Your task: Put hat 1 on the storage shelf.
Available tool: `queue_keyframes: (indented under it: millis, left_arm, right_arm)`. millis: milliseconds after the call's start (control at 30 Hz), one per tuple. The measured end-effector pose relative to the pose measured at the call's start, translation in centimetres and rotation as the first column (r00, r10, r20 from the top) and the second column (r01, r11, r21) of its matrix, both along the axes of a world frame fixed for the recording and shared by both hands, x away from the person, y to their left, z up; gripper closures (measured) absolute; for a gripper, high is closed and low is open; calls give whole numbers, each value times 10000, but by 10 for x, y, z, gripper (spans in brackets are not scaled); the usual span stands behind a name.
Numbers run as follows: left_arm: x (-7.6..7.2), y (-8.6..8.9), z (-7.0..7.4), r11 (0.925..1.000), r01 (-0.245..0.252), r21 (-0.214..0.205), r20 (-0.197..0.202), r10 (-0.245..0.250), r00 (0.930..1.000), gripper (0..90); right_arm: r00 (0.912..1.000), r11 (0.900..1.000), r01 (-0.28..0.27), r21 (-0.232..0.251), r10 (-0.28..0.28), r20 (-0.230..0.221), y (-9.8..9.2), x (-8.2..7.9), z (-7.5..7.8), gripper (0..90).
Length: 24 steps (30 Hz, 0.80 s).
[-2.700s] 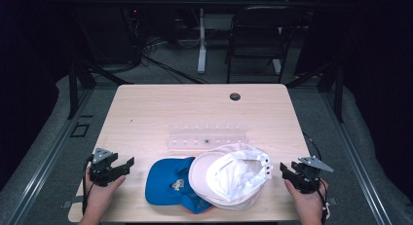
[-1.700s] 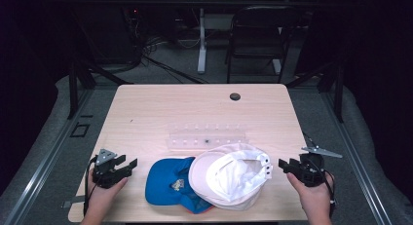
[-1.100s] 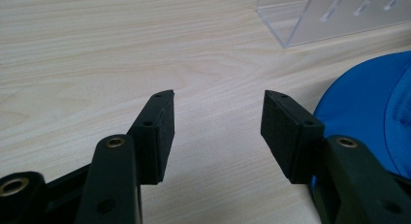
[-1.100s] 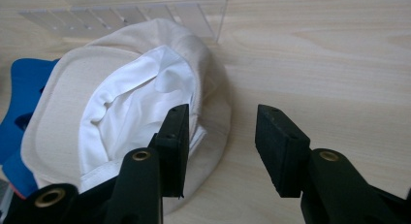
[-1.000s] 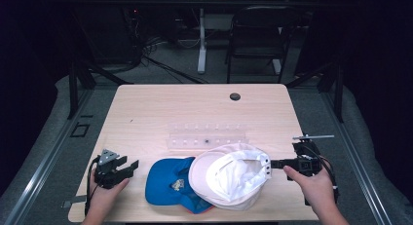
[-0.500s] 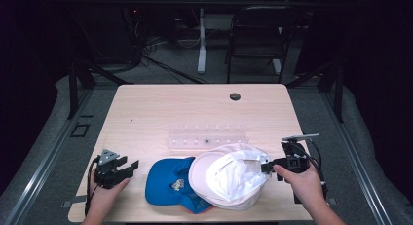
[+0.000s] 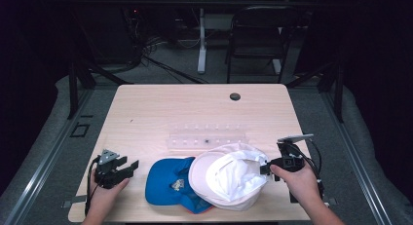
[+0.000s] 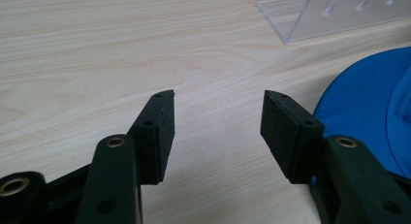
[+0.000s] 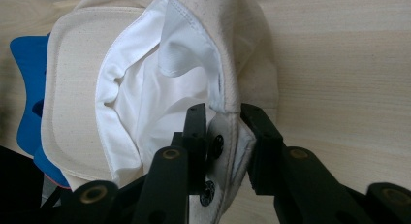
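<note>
Two caps lie overlapped at the worktop's (image 7: 146, 113) near edge. Your right gripper (image 9: 224, 118) has just been closing and pinches the white cap (image 7: 229, 176) at its rear strap. It's light, floppy cloth, so expect sagging. Your left gripper (image 8: 217, 129) rests wide, empty, beside the blue cap (image 7: 168, 183).

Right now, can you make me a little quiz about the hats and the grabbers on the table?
1. Which cap does the right gripper pinch?
2. True or false: the left gripper holds the blue cap.
3. What lies just behind the caps: a clear plastic rack, a bowl or a book?

Key
1. The white cap, at its back strap; the jaws have just been closing on it.
2. False: its jaws stand open over bare table.
3. The clear plastic rack.
</note>
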<state>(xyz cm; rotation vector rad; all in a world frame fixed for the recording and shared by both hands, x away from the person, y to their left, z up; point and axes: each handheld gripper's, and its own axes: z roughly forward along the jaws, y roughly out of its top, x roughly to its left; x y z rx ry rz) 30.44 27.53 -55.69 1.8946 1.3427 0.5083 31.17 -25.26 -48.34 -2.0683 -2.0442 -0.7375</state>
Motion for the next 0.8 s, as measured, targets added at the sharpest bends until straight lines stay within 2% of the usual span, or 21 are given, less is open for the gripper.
queue_keyframes:
  millis: [133,233,300,333,367,433,533,633,667,733,800]
  left_arm:
    - [0,0,0,10000,-19,-3,2,19,10000,470]
    - [0,0,0,10000,-23,0,-7,23,10000,470]
    - [0,0,0,10000,-46,5,-12,46,10000,470]
    - [0,0,0,10000,-48,-1,-15,48,10000,470]
    - [0,0,0,10000,-53,-3,-15,53,10000,470]
    - [0,0,0,10000,-52,-2,-16,52,10000,470]
    - [0,0,0,10000,-51,-37,-4,51,10000,470]
    - [0,0,0,10000,-47,-25,-29,47,10000,472]
    - [0,0,0,10000,-42,-27,-30,42,10000,473]
    - [0,0,0,10000,-28,-48,-21,28,10000,474]
    - [0,0,0,10000,-27,-51,-23,27,10000,474]
  right_arm:
    - [9997,9998,7,191,-2,-251,-2,1,0,790]
    - [9988,10000,-76,-11,75,-491,-2,1,3,797]
    - [9985,9997,-226,-63,223,-492,-2,2,5,799]
    - [9988,10000,-81,-3,81,-483,0,3,6,800]
    - [9978,9998,-202,55,205,-632,0,3,9,800]
    - [9984,9998,-153,147,161,-541,2,4,11,801]
    - [9977,9997,-188,135,197,-649,3,4,16,801]
    - [9976,9990,-278,343,299,-623,3,7,28,802]
    - [9982,9984,-137,555,169,-579,4,7,30,802]
    - [9977,9980,-109,617,150,-664,5,8,36,802]
    - [9967,9976,-323,611,367,-722,4,8,43,803]
